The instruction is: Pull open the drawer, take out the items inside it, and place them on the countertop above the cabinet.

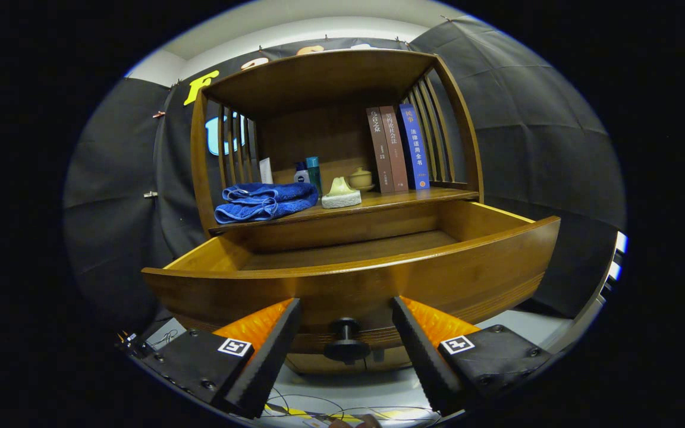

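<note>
Drawer (354, 279) pulled out with its visible floor bare, towel (265, 201) and soap (341, 193) on tabletop (414, 198) above, jaws (346, 351) spread wide either side of knob (345, 340), gripping nothing; probably nearly finished.

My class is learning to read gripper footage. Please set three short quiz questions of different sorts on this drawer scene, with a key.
1. True or false: the drawer is pulled open.
2. The gripper fingers are: A) clamped on the knob, B) apart, with the knob between them, C) holding the towel.
3. Fill in: the folded blue towel lies on the ____ above the drawer.

Key: 1 true; 2 B; 3 countertop.
</note>
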`<control>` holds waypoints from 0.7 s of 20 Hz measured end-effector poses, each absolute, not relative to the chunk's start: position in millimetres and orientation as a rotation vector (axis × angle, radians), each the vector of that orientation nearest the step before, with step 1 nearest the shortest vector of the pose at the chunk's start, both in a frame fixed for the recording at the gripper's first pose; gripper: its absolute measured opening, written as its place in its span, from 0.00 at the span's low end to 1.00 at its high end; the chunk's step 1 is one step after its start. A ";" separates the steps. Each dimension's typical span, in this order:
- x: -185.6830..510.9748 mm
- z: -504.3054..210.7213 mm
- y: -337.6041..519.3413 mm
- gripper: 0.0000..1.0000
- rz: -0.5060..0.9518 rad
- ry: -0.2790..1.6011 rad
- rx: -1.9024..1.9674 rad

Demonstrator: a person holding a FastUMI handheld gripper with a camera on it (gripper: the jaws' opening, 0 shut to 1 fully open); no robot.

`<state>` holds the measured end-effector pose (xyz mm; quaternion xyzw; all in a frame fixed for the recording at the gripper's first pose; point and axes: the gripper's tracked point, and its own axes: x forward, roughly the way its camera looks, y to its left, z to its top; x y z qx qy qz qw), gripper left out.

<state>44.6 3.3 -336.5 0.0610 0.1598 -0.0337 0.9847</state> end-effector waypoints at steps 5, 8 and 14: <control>75.8 -336.9 -4.8 1.00 -0.067 0.302 0.108; 94.4 -341.2 -6.1 1.00 -0.064 0.308 0.107; 134.0 -346.1 -7.6 1.00 -0.065 0.300 0.112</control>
